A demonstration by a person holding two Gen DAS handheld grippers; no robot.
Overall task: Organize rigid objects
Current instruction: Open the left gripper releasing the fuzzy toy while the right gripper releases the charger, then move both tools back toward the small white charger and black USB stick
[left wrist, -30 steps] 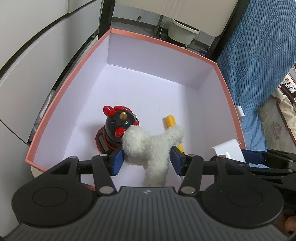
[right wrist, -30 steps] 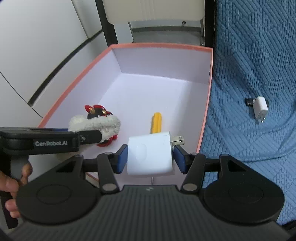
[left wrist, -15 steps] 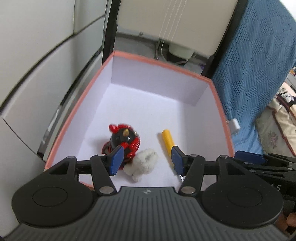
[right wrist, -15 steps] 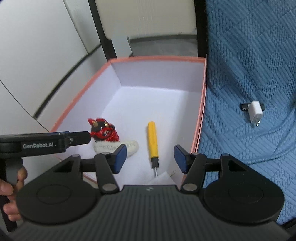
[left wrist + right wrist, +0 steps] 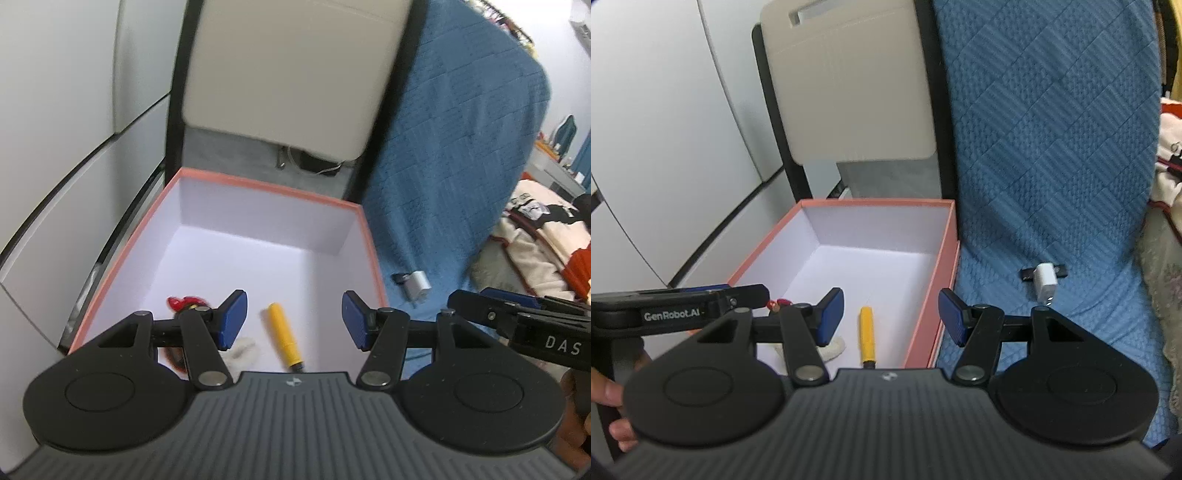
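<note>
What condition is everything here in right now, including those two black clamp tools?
Left tool: open, holding nothing.
Right tool: open, holding nothing.
Pink box: lidless, open at the top.
Yellow screwdriver: lying flat in the box.
White plush: lying in the box.
White charger: outside the box, on the blue quilt.

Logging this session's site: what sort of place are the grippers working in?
Probably a bedroom or living space at home, not a lab. A blue quilted cover drapes the furniture, bedding and clothes lie at the far right, and a pink storage box holds small household items.
</note>
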